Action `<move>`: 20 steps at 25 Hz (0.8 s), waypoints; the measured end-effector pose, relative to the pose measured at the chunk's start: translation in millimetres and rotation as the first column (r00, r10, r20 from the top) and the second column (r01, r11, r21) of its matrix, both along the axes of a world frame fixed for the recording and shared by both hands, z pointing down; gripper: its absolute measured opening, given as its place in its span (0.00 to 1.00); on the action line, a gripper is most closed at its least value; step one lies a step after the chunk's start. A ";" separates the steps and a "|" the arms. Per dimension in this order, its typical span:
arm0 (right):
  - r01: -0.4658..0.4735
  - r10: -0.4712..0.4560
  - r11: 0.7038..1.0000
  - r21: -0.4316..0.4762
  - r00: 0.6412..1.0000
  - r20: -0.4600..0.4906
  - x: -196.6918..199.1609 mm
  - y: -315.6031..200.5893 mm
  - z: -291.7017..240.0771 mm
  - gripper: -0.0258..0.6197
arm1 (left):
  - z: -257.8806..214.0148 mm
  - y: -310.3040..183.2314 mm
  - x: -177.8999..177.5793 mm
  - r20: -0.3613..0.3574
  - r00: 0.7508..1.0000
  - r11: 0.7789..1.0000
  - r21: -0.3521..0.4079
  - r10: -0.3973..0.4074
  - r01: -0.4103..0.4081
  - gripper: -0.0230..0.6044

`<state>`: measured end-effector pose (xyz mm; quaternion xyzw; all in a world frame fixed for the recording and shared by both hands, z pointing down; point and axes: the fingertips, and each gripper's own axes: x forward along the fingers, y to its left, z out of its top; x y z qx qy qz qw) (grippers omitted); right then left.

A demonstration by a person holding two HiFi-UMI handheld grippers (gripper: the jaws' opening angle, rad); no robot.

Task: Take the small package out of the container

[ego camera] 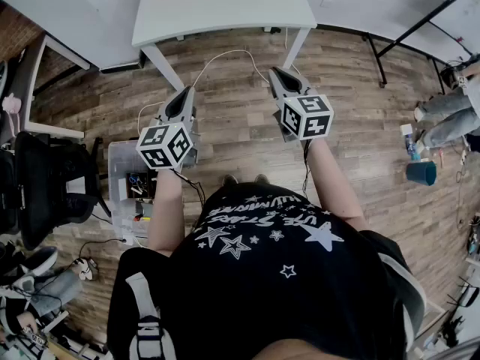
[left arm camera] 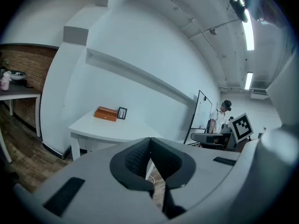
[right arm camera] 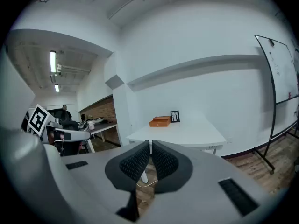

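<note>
Two grippers, both closed and empty, held over the wooden floor short of one white table point(ego camera: 225, 10).
Count: one left gripper point(ego camera: 184, 92), one right gripper point(ego camera: 276, 72), one orange box point(right arm camera: 160, 121), one small picture frame point(right arm camera: 174, 116), one clear plastic bin point(ego camera: 120, 160). Left jaws: pads pressed together, nothing between. Right jaws: tips meet, nothing between. Orange box lies on the table's far side, just beside the frame, straight ahead of both jaw pairs and well apart from them. Clear bin stands on the floor below and beside the left gripper, apart from its jaws. Small package: cannot be made out in any view.
</note>
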<state>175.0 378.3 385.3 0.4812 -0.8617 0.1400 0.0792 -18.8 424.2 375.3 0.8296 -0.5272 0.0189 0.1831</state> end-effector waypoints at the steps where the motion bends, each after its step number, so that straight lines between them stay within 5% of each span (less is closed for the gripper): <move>1: 0.001 -0.001 1.000 0.000 1.000 -0.001 -2.1 -0.6 0.2 0.12 | 1.3 -0.8 -1.2 0.003 1.000 1.000 -0.003 0.002 -0.002 0.07; 20: -0.041 0.041 0.999 -0.032 0.999 -0.009 -43.3 18.5 22.0 0.12 | 31.9 15.3 -40.2 -0.019 0.997 0.996 -0.050 0.070 -0.070 0.07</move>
